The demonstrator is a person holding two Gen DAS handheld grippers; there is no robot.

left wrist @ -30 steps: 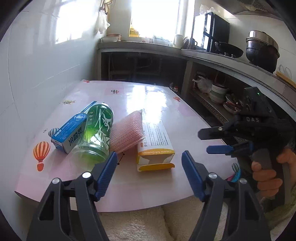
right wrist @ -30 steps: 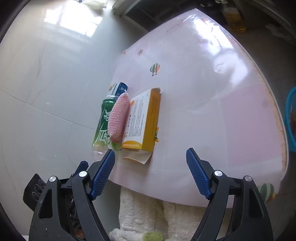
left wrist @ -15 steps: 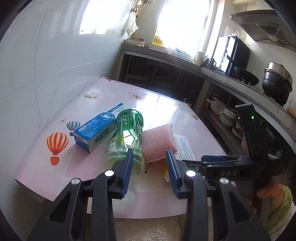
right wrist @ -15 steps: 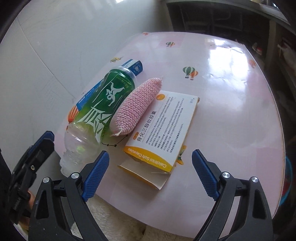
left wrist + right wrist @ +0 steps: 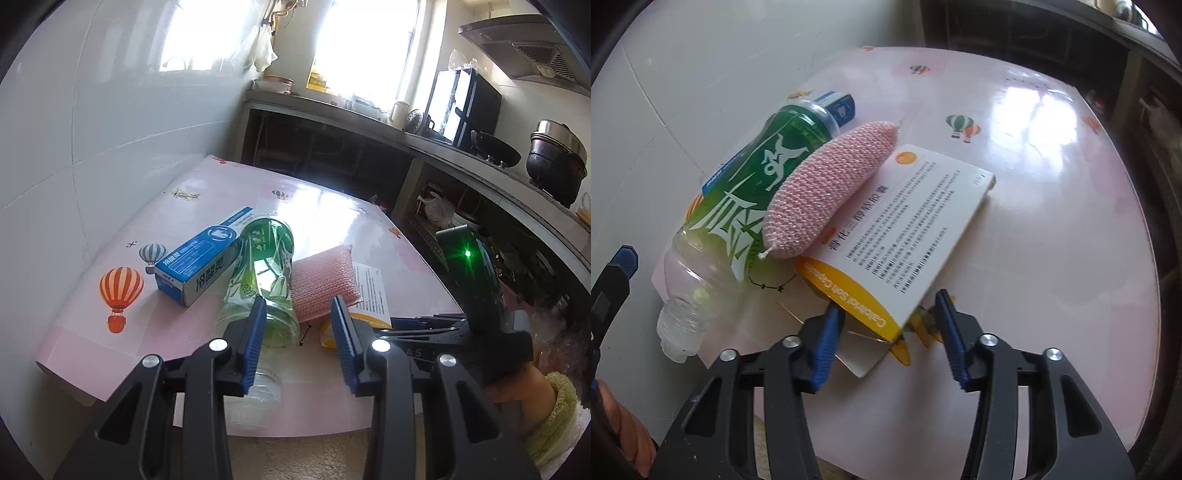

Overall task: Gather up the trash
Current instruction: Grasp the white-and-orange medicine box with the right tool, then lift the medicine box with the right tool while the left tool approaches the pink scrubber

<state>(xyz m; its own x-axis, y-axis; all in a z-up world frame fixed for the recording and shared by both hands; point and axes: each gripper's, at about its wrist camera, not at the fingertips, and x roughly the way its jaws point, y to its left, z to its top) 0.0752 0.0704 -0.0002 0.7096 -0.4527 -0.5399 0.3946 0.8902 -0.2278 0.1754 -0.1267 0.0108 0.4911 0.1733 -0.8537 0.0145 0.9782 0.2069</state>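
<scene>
1. Left wrist view: left hand-held gripper [image 5: 298, 301] partly open, having just been closing, with nothing between the blue pads but bare pink table [image 5: 184, 206] and the near edge of a pink sponge [image 5: 321, 280].
2. Hovering at the near end of a green plastic bottle [image 5: 258, 266] lying on its side; left pad overlapping the bottle in the picture, contact not clear.
3. Blue carton [image 5: 199, 269] just beside the bottle on its far left, apparently touching it; sponge leaning against the bottle's other side.
4. Yellow-and-white box [image 5: 369, 291] lying flat to the right of the sponge, its near end partly hidden behind the right finger.
5. Right wrist view: right hand-held gripper [image 5: 888, 301] also partly open, having just been closing, pointing steeply down at the table's near edge.
6. Near yellow corner of the box and its loose flap between the pads.
7. Left pad at the flap, touching or not unclear; a visible gap between the box corner and the right pad, so no clamping grip.
8. Sponge resting partly on the box and against the bottle; clear bottle neck pointing off the near table edge.
</scene>
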